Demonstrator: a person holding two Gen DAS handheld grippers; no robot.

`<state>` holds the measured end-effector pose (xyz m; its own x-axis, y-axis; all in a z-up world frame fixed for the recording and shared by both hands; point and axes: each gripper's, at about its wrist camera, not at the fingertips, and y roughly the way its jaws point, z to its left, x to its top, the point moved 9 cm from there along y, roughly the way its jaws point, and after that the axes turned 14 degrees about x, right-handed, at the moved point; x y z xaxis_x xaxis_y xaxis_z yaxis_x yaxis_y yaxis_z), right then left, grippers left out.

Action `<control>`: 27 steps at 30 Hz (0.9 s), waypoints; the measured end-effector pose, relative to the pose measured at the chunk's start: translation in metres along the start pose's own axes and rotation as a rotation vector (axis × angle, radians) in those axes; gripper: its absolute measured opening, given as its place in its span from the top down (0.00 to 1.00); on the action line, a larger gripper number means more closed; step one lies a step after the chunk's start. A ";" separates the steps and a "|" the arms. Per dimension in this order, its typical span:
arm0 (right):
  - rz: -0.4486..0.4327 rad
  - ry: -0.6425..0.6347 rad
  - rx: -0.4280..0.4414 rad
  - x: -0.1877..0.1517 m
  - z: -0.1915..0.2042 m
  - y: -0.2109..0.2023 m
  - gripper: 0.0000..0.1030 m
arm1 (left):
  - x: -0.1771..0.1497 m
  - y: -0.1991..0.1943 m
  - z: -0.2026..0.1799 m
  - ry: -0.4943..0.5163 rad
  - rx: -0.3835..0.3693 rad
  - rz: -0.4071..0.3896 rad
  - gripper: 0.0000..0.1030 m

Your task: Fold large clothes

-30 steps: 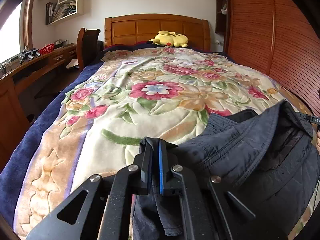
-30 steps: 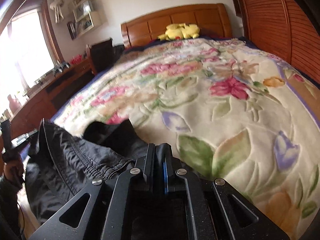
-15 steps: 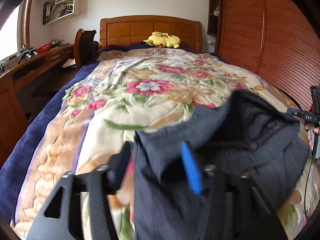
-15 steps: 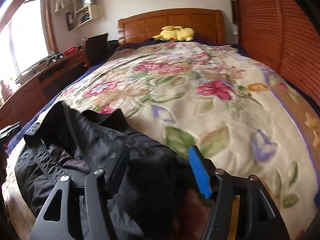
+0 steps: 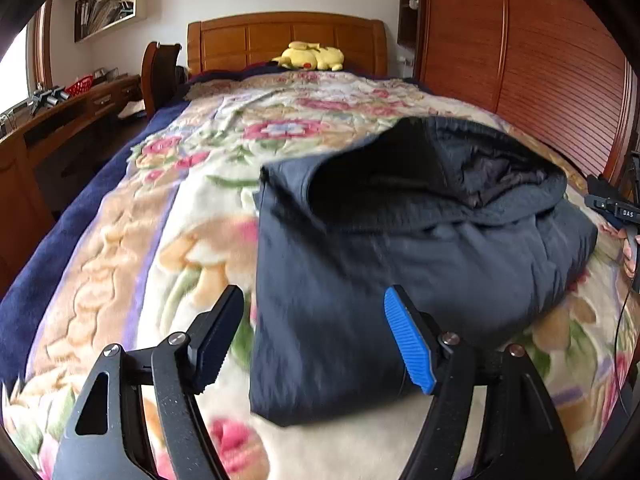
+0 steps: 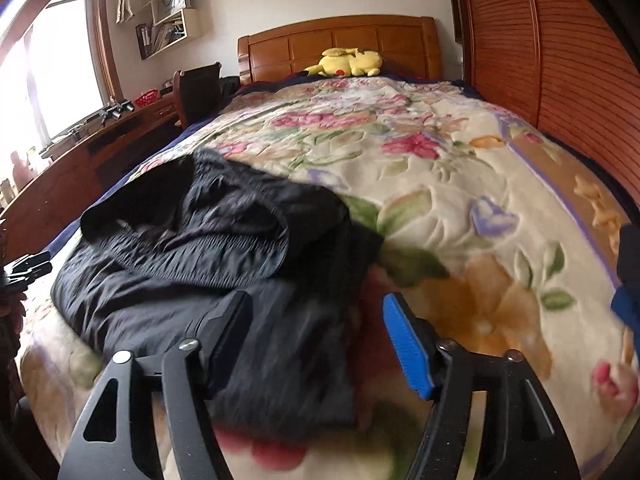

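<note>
Dark jacket (image 5: 400, 248) lies folded on bed (image 5: 160, 240); left hand-held gripper (image 5: 312, 340) and right hand-held gripper (image 6: 320, 344) both opening, jaws apart, pads clear of cloth.

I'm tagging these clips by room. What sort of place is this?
Most likely a home bedroom: a bed with a wooden headboard and a floral blanket, a yellow plush toy at its head, and a desk under the window.

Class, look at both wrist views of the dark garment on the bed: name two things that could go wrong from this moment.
1. The dark garment lies bunched, its elastic waist gaping open; it may sag out of shape.
2. The left tool and right tool are opening with nothing pressed between them, yet cloth lies between the fingers; a fingertip could snag it and drag the fold across the floral blanket.
</note>
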<state>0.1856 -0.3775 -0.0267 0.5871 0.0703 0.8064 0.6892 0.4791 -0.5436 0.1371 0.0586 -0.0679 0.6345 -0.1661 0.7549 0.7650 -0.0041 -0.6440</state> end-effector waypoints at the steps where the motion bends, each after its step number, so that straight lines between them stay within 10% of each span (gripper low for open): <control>1: 0.012 0.005 0.006 -0.005 0.002 0.000 0.29 | -0.004 0.001 0.000 0.002 0.000 0.012 0.28; 10: 0.130 0.007 -0.061 -0.025 -0.003 0.031 0.18 | -0.030 0.020 0.000 0.028 0.014 0.097 0.28; 27: 0.168 0.059 0.066 -0.035 -0.009 0.048 0.11 | -0.034 0.032 -0.006 0.053 0.024 0.128 0.28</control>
<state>0.2019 -0.3649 -0.0837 0.7170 0.1040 0.6893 0.5510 0.5211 -0.6518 0.1394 0.0580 -0.1153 0.7212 -0.2159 0.6583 0.6807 0.0442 -0.7312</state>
